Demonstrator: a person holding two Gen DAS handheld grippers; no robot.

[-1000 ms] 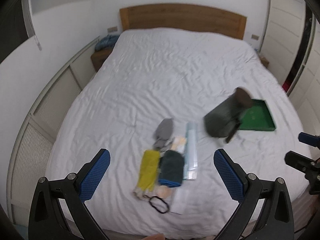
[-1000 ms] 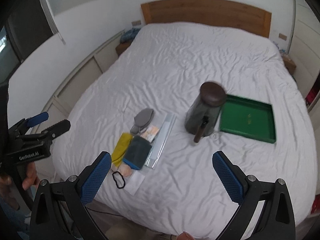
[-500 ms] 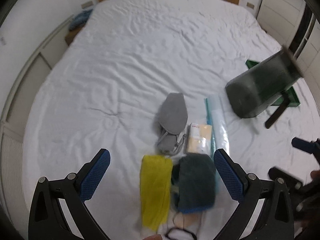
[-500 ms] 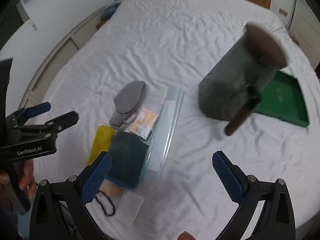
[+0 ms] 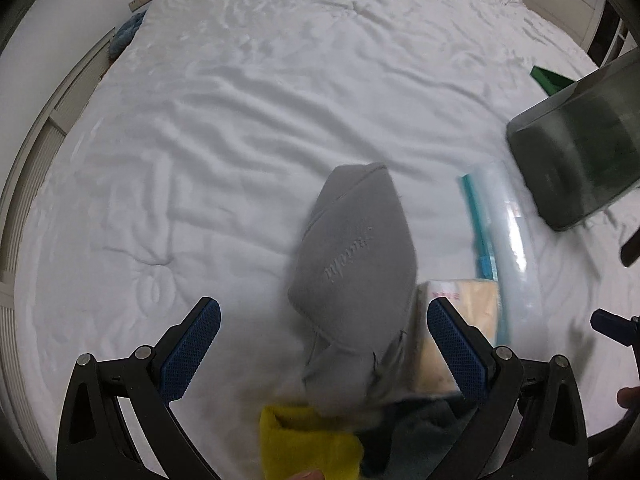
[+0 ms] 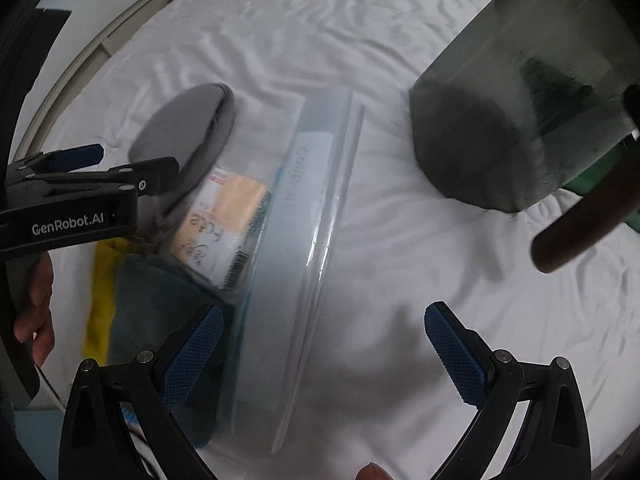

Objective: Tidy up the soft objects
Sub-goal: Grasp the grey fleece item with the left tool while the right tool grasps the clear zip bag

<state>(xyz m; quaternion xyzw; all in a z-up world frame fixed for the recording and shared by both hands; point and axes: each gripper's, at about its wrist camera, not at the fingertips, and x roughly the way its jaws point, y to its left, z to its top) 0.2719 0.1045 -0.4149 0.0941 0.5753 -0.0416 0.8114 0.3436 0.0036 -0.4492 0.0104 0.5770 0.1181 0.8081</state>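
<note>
We see the soft things lying together on the white bed [image 5: 248, 92]: one grey pouch [image 5: 356, 248] in the lower middle of the left wrist frame, one yellow cloth [image 5: 308, 440] at the bottom edge, and one dark teal cloth [image 6: 152, 312] at the lower left of the right wrist frame. Beside them are one paper packet [image 6: 224, 220] and one clear flat bag [image 6: 304, 240], which runs through the middle of that frame. One dark bin [image 6: 520, 112] with a brown handle stands at the upper right, and behind it only a corner of one green tray [image 5: 550, 80] shows. Our left gripper [image 5: 322, 346] has its fingers spread wide, with the lower end of the pouch between them but not touching. Our right gripper [image 6: 320, 354] also has its fingers spread, over the near end of the bag, and it pinches nothing. We judge that the pouch is light and limp, so it will fold and hang when lifted; a pinch on its thick seamed edge or its bunched lower end should hold best. The cloths are soft too and should be easy to pinch at a fold. The clear bag looks smooth and perhaps slippery.
</note>
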